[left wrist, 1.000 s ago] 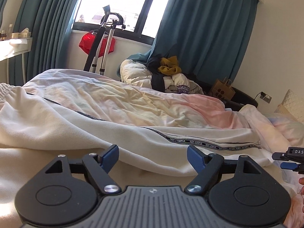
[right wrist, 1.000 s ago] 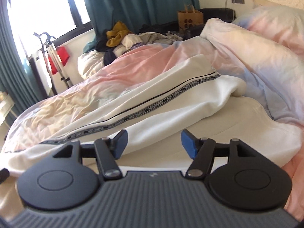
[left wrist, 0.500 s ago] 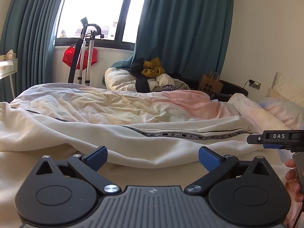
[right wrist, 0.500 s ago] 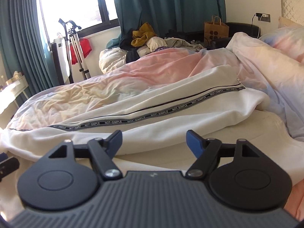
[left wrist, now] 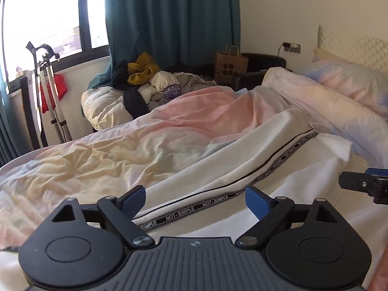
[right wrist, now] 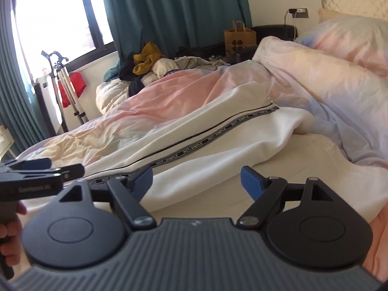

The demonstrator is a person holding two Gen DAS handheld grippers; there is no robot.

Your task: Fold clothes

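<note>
We see a wide bed (left wrist: pixel 72 169) with a crumpled quilt (left wrist: pixel 194 118) in pink and pale yellow, and a pillow (left wrist: pixel 346 84) at its head. Behind the bed, under the green curtain (left wrist: pixel 174 19), lies a heap of other clothes (left wrist: pixel 150 80).

The task's thing is a white garment (left wrist: pixel 242 150), it looks like trousers, with a black tape (left wrist: pixel 266 169) that carries the words NOT-SIMPLE. It lies long across the near part of the bed, on the quilt, and the tape runs from near our tongs toward the pillow side, where a small zipper end shows. The cloth is stretched in one long band; in the right wrist view its near edge (right wrist: pixel 218 177) lies doubled over the sheet. Whether this is one fold already made or only how it fell, we cannot tell.

Both tongs hover low over the near edge of the garment. The left tongs (left wrist: pixel 195 198) stand wide apart and hold nothing; the tape passes between them in the picture. The right tongs (right wrist: pixel 196 178) are also spread and empty.

We judge that the step in hand is an approach to the near edge. The next move calls for both tongs to come down, close on the cloth at two places well apart, and take only the garment, not the quilt under it.
</note>
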